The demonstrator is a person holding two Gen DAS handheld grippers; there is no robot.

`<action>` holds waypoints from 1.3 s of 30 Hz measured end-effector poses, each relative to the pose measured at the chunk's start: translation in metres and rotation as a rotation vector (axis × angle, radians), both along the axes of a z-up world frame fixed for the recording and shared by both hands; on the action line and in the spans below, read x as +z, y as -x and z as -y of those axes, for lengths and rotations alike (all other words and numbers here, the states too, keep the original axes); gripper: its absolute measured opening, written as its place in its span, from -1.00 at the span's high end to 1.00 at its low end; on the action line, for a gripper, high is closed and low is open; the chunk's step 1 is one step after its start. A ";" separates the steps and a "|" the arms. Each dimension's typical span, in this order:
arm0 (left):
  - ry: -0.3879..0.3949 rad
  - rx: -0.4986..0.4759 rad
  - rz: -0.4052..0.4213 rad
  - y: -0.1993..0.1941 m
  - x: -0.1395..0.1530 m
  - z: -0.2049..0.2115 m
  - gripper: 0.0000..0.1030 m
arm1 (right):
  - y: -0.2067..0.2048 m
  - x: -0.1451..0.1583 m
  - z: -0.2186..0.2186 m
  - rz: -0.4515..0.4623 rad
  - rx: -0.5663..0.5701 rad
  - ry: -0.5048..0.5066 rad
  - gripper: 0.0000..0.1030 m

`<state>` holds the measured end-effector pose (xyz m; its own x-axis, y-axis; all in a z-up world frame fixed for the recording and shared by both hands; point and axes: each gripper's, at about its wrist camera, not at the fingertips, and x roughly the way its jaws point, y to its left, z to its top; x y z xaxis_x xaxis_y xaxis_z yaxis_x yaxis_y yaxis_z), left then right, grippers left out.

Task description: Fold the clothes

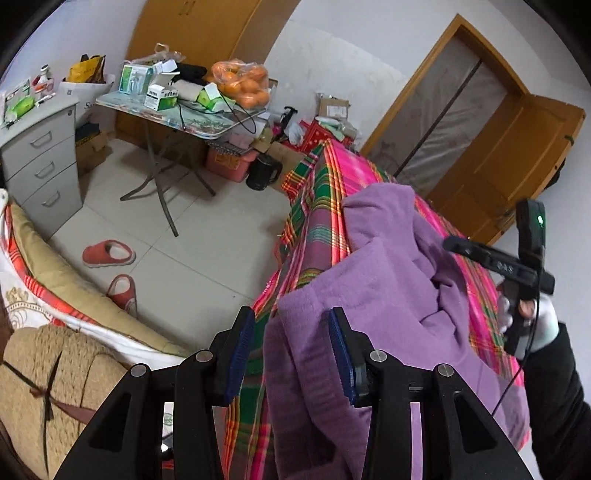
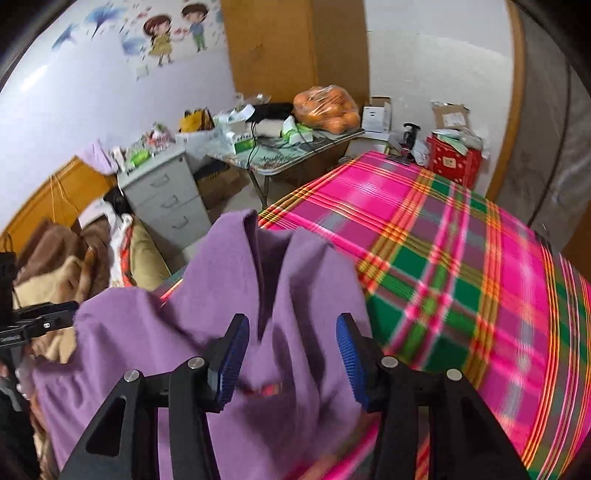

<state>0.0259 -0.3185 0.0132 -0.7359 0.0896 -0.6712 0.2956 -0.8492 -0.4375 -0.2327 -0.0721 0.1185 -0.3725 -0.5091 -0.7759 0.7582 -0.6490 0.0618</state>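
**Purple garment heaped on the plaid bed, both grippers open**

Nearest in the left wrist view, the left gripper [image 1: 291, 354] has its fingers spread, the garment's [image 1: 388, 280] edge passing between them, with a gap at the left pad; whether the right pad touches the cloth cannot be told. Only this view shows the right hand [image 1: 532, 317], gloved and dark-sleeved, gripping its tool beside the garment, and two red slippers [image 1: 109, 253] on the tiled floor.

The right wrist view shows the right gripper [image 2: 291, 354] spread above the garment [image 2: 229, 295], pinching nothing; the picture is blurred. It alone shows the cartoon wall stickers [image 2: 173, 33].

The garment is plain purple fleece, crumpled in deep folds on the pink-and-green plaid bedspread [image 2: 461, 266].

Farther off stand a grey drawer unit [image 1: 40, 162], a folding table [image 1: 177, 118] crowded with boxes and a bag of oranges [image 1: 243, 81], then a wooden door [image 1: 517, 147].
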 end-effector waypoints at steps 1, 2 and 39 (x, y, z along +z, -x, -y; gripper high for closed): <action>0.000 -0.009 0.009 0.004 -0.001 -0.001 0.17 | 0.004 -0.004 0.008 -0.004 0.007 -0.031 0.27; 0.002 -0.016 0.015 0.007 -0.002 -0.002 0.17 | 0.007 -0.008 0.017 -0.009 0.015 -0.063 0.54; 0.048 -0.065 0.023 0.035 0.008 -0.035 0.35 | 0.030 0.007 -0.038 0.036 0.090 -0.096 -0.11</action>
